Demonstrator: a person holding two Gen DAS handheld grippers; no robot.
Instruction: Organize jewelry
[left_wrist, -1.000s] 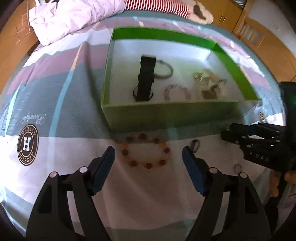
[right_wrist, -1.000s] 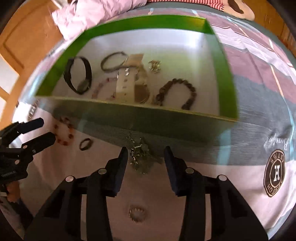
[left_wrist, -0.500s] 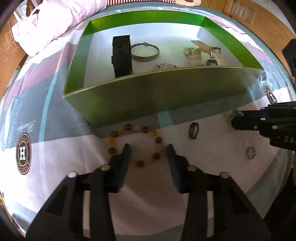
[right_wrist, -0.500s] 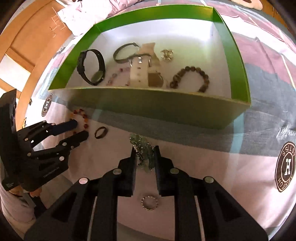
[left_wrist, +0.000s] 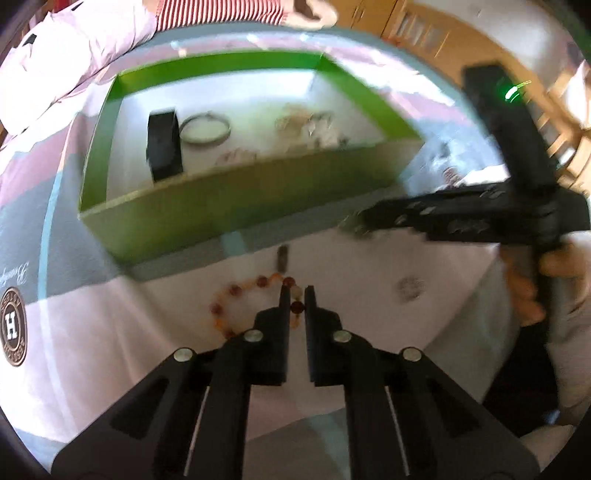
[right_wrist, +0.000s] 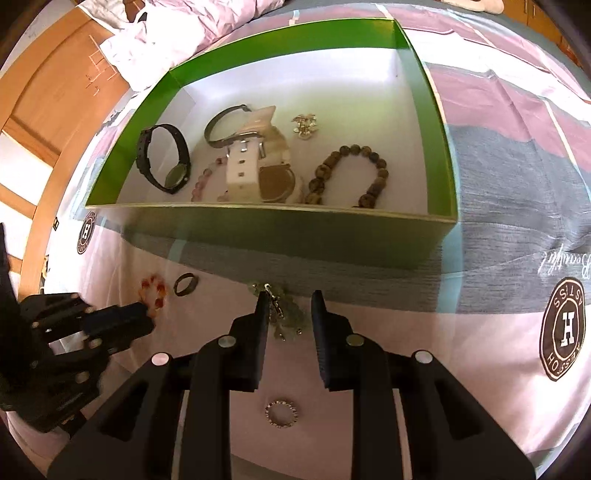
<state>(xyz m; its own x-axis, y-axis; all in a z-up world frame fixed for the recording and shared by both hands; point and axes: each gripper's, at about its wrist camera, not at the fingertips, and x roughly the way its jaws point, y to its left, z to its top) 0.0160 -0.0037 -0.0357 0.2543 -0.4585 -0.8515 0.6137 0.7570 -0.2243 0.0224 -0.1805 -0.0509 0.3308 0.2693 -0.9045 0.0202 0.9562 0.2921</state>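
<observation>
My left gripper (left_wrist: 296, 295) is shut on the amber bead bracelet (left_wrist: 236, 306), which lies on the bedspread before the green box (left_wrist: 207, 218); it also shows in the right wrist view (right_wrist: 153, 293). My right gripper (right_wrist: 289, 299) is open around a green bead chain with a clasp (right_wrist: 284, 314), in front of the box (right_wrist: 295, 236). The box holds a black watch (right_wrist: 162, 158), a white watch (right_wrist: 247, 162), a brown bead bracelet (right_wrist: 354, 173), a pink bracelet (right_wrist: 207, 181) and a brooch (right_wrist: 305, 123).
A dark ring (right_wrist: 184, 284) lies on the bedspread between the two grippers. A small sparkly ring (right_wrist: 281, 412) lies under my right gripper. A pink quilt (left_wrist: 66, 48) is heaped behind the box. Wooden furniture (right_wrist: 48, 110) stands beside the bed.
My left gripper has closed on the amber bracelet. My right gripper has opened wider around the green chain and sits closer to the box.
</observation>
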